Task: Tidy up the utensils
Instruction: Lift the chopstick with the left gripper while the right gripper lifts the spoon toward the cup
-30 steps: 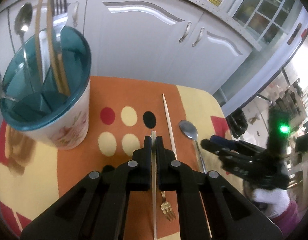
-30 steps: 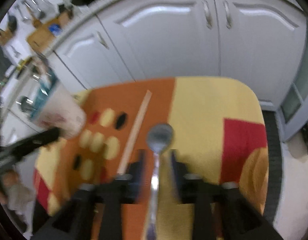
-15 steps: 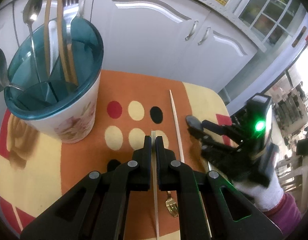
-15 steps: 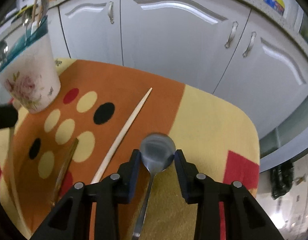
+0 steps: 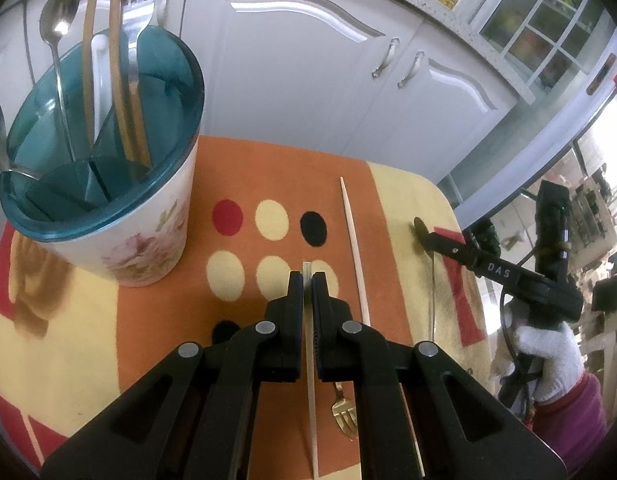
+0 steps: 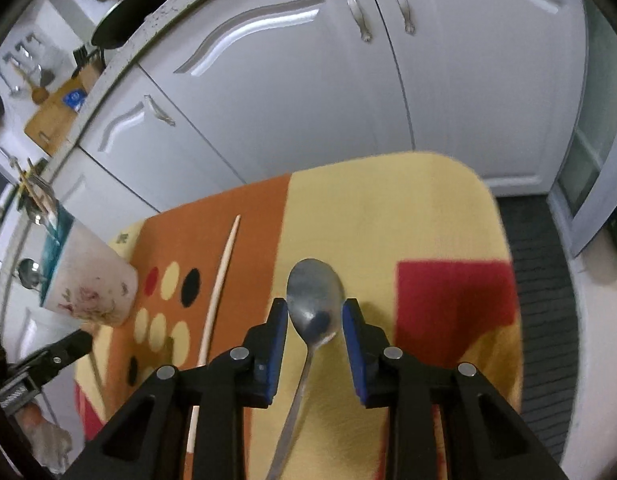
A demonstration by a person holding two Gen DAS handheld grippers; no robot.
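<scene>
My left gripper (image 5: 307, 280) is shut on a pale chopstick (image 5: 311, 392) and holds it over the orange mat. The utensil holder (image 5: 120, 216), a floral cup with a teal divided insert, stands to its left with spoons, chopsticks and a fork in it. A second chopstick (image 5: 353, 248) and a gold fork (image 5: 344, 416) lie on the mat. My right gripper (image 6: 314, 312) is shut on a metal spoon (image 6: 314, 304), held by the bowl and lifted over the yellow part of the mat. The holder (image 6: 88, 284) shows at the left of the right wrist view.
The patterned mat (image 5: 108, 320) covers a small table (image 6: 460, 216) with rounded corners. White cabinet doors (image 5: 292, 80) stand close behind it. Dark floor (image 6: 548, 320) lies to the right of the table. The right gripper (image 5: 484, 268) shows at the right of the left wrist view.
My right gripper has lifted the spoon off the mat and swung right, away from the centre. My left gripper has risen slightly with the chopstick, still near the holder.
</scene>
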